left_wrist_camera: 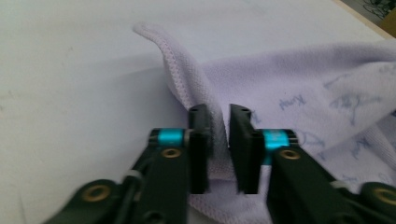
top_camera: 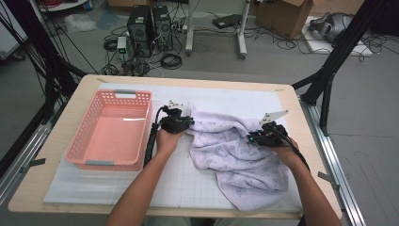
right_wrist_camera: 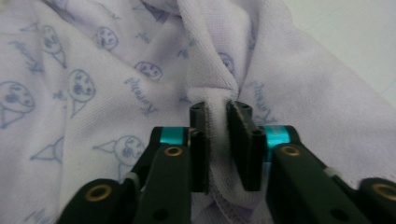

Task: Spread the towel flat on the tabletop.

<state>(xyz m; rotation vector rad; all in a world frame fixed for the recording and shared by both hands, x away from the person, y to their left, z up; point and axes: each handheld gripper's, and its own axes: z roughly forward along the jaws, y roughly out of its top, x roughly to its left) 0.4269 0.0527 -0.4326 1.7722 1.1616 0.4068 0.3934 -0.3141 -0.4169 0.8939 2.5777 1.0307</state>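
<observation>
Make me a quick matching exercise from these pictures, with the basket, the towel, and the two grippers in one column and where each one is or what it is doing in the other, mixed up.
Things:
1. pink basket
2. lavender printed towel
3. left gripper
4. right gripper

States:
A. crumpled on the white mat, right of the basket
B. shut on the towel's stitched hem near its corner
C. empty, at the table's left side
D. shut on a bunched fold amid the printed faces

Pairs: 1-C, 2-A, 3-B, 4-D

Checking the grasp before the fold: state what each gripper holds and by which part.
Both hold the lilac towel. The left gripper pinches its stitched hem near a corner; the right gripper pinches a bunched fold at its edge.
</observation>
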